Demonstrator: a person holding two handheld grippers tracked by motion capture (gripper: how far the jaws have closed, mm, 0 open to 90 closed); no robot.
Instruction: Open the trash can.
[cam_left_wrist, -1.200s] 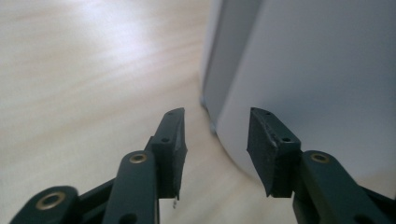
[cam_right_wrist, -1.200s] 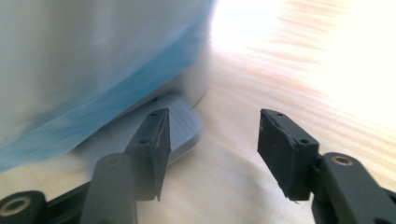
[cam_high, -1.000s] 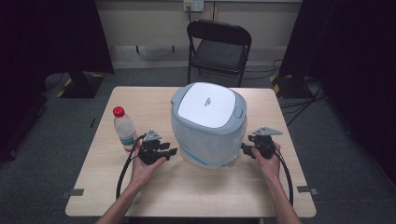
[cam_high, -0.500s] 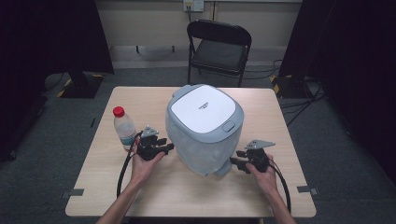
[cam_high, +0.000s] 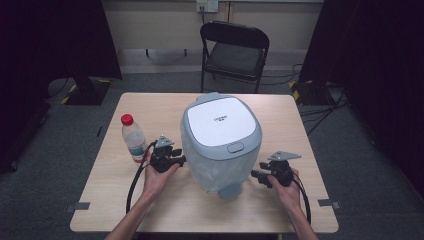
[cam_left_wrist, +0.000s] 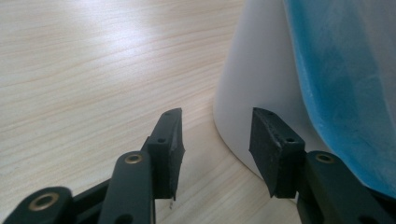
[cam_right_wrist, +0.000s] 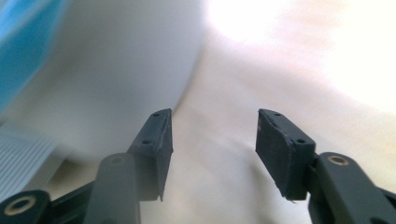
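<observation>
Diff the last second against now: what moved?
The bin swung its front toward the person's right and sits tilted. The right claw shifted nearer the person, to the bin's base; its jaws just opened wider, nothing between them. Left claw, bottle and table unchanged.

the bin (cam_high: 220, 140) stood mid-table (cam_high: 125, 210), the bottle (cam_high: 133, 139) to its left, the chair (cam_high: 234, 50) behind, left gripper (cam_high: 181, 160) and right gripper (cam_high: 255, 176) flanking it.
</observation>
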